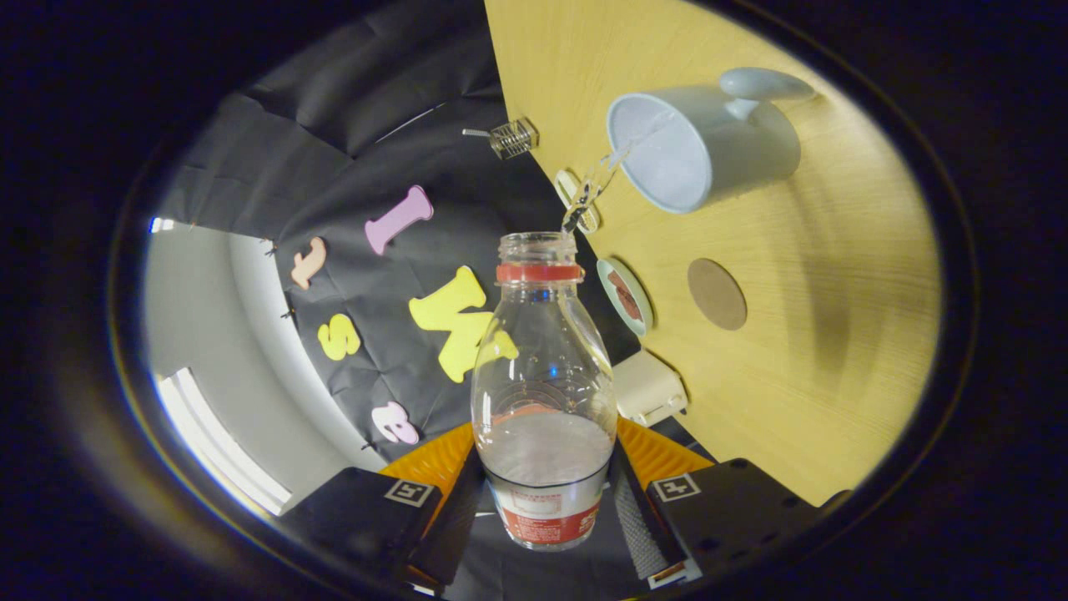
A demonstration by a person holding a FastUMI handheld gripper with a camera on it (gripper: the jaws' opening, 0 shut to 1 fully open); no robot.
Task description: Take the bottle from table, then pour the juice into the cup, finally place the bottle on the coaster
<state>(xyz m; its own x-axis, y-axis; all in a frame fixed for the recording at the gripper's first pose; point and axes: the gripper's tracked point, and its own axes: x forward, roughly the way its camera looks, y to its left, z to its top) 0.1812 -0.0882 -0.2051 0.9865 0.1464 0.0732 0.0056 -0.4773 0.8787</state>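
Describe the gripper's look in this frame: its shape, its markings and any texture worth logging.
The gripper has two blocky finger housings, each carrying a square black-and-white fiducial tag. Orange ribbed panels sit behind the fingers, and one inner finger face shows a fine cross-hatched grip texture.

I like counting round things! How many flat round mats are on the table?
2. A brown coaster lies on the table below the cup; a white-rimmed one sits beside it, nearer the bottle. Others may be hidden.
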